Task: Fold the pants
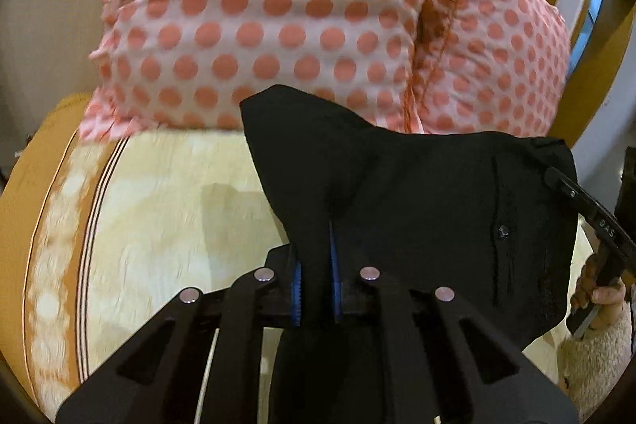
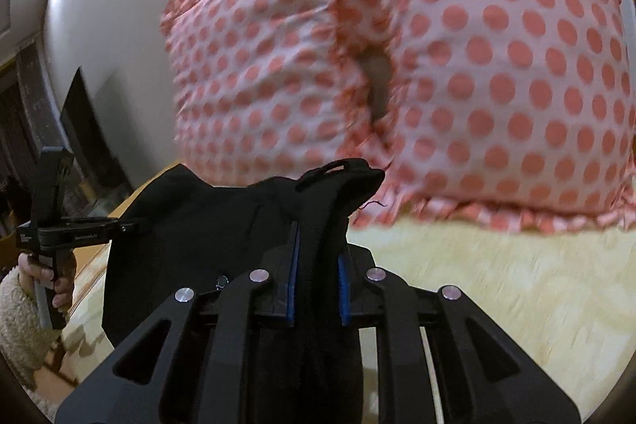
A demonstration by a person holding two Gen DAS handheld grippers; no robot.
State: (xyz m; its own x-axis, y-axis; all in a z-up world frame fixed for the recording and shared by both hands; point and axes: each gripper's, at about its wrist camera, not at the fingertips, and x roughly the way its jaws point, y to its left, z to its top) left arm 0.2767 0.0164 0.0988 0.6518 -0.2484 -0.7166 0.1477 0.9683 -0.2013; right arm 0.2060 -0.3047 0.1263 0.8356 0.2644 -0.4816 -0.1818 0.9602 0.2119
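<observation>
Both grippers, left (image 1: 316,265) and right (image 2: 318,265), pinching black pants (image 1: 417,193) before dotted pillows (image 1: 278,6); soft, limp; grip waistband corners.

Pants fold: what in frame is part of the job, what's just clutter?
Job: black pants, left gripper and right gripper, both shut on the pants.
Clutter: polka-dot pillows, cream bedspread, beige wall.
</observation>
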